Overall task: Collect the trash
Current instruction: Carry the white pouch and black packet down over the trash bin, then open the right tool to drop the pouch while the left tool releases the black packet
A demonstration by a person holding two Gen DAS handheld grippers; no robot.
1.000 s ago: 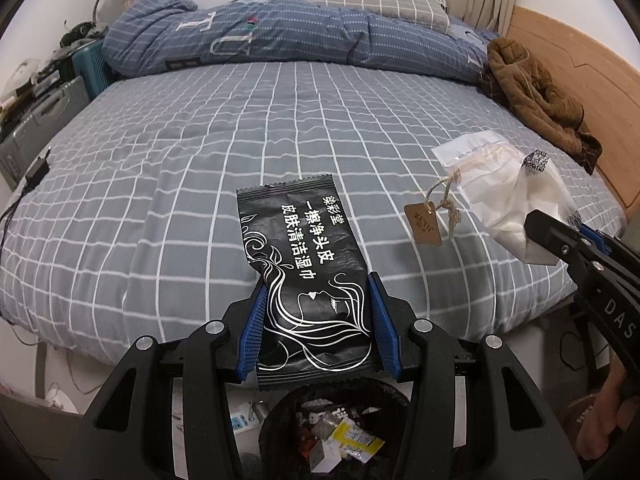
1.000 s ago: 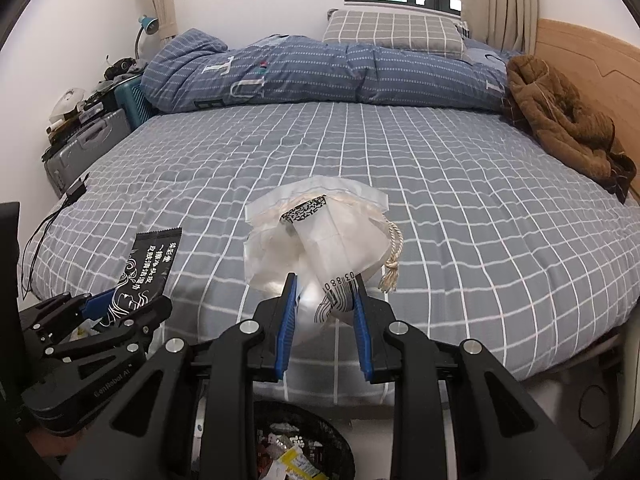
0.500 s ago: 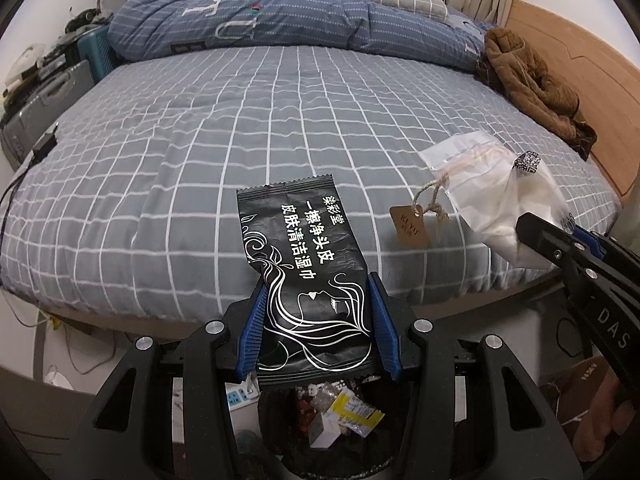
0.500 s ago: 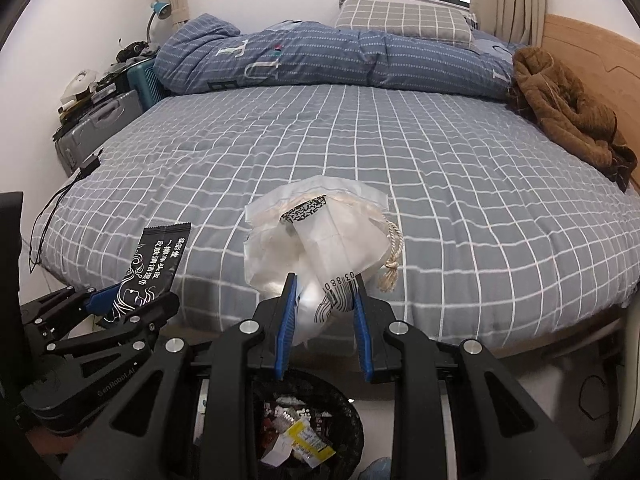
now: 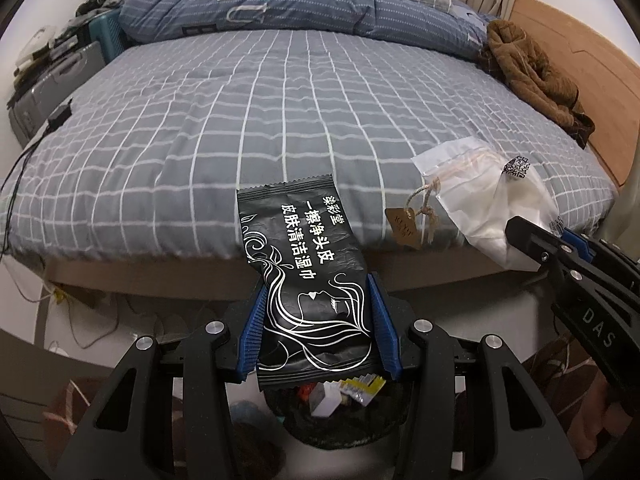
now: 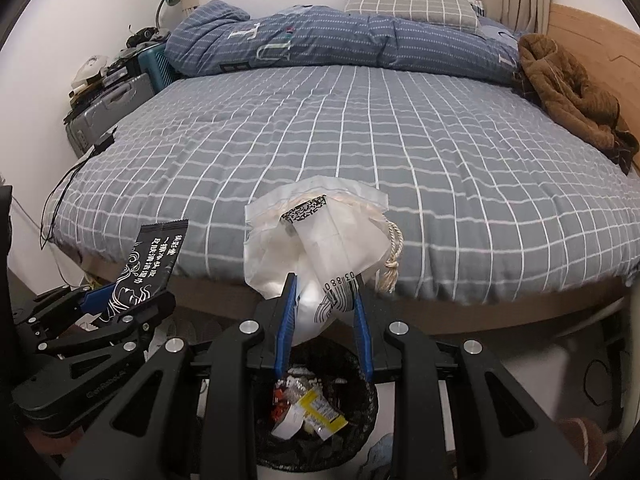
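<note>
Drop step: left tool (image 5: 316, 320) clamps the black foil wipes sachet (image 5: 304, 276), right tool (image 6: 323, 312) clamps the crumpled white plastic bag (image 6: 316, 236), both above the black-lined trash bin (image 6: 360, 392) at 6 o'clock; next, open both.

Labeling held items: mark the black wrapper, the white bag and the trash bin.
black wrapper (image 5: 308, 280), left wrist view, printed middle.
white bag (image 6: 320, 236), right wrist view, crumpled front.
trash bin (image 6: 362, 412), right wrist view, black liner rim.
</note>
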